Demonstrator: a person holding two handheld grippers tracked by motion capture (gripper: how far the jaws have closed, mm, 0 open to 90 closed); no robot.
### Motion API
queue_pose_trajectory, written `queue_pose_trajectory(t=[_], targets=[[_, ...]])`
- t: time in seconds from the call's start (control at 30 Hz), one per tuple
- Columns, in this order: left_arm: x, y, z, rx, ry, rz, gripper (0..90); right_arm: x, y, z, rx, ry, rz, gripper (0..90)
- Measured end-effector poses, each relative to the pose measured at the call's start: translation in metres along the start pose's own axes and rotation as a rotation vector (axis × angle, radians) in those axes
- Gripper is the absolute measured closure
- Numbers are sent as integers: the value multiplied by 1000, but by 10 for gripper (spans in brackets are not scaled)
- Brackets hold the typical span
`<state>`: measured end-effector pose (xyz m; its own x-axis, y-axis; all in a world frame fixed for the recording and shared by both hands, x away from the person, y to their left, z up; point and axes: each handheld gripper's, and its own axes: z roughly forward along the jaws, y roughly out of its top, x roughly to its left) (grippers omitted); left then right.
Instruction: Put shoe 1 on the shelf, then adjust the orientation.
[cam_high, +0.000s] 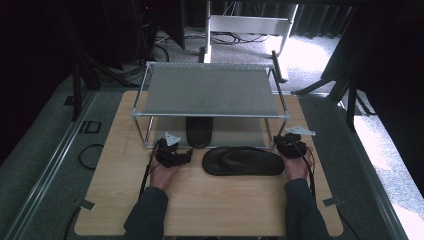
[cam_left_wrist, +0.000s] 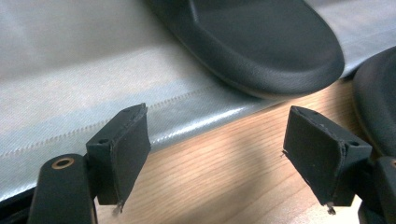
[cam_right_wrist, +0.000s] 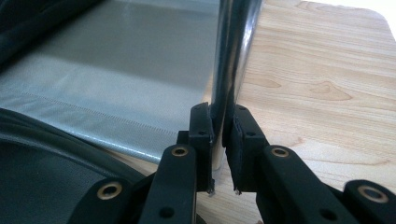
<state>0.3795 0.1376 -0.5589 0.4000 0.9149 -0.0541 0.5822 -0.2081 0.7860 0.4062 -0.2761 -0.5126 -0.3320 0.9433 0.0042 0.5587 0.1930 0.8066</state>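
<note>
The right gripper (cam_right_wrist: 218, 154) pinches the rack's (cam_high: 210, 90) front right chrome post (cam_right_wrist: 231, 56), jaws pressed on the tube. The left gripper (cam_left_wrist: 215, 154) hangs with jaws spread and bare, near a black foam sandal (cam_left_wrist: 252, 42) on the rack's lower grey mesh shelf (cam_left_wrist: 70, 93). A second sandal (cam_high: 243, 161) lies on the pale wooden table (cam_high: 210, 205) before the rack, between the grippers. Beyond are grey carpet (cam_high: 310, 55), cables and dark curtains. No readable writing.
</note>
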Motion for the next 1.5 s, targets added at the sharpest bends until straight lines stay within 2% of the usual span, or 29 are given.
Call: queue_pose_trajectory(t=[0.17, 0.37, 0.47, 0.6, 0.67, 0.77, 0.87, 0.93, 1.03, 1.13, 1.23, 1.43, 1.5], targets=[[-1, 0, 0, 4, 5, 10, 231, 0, 0, 0, -1, 1, 1, 794], [-1, 0, 0, 4, 2, 9, 232, -2, -5, -8, -9, -16, 2, 622], [-1, -1, 0, 6, -7, 10, 233, -5, -15, -14, -9, -24, 30, 585], [0, -1, 0, 41, -27, 9, 263, -1, -30, -18, 24, -14, -6, 558], [0, -1, 0, 42, -30, 4, 263, 0, -35, -16, 43, -6, -27, 553], [-1, -1, 0, 37, -14, 6, 262, 0, -38, -13, 53, 7, -22, 551], [-2, -2, -3, -20, 7, 11, 262, 0, -39, -13, 50, 19, -23, 545], [-2, 0, -3, -41, -3, 12, 265, 1, -39, -13, 51, 24, -32, 543], [-1, 4, 1, -40, -14, 25, 262, 1, -39, -12, 54, 31, -36, 541], [3, 7, 8, -13, -36, 6, 254, 2, -39, -12, 54, 37, -41, 537], [8, 8, 10, 12, -81, -23, 249, 3, -38, -10, 55, 47, -48, 533], [8, 7, 10, 15, -81, -21, 251, 3, -40, -10, 73, 112, -52, 592], [8, 7, 10, 15, -81, -21, 251, 4, -42, -12, 74, 116, -57, 593]])
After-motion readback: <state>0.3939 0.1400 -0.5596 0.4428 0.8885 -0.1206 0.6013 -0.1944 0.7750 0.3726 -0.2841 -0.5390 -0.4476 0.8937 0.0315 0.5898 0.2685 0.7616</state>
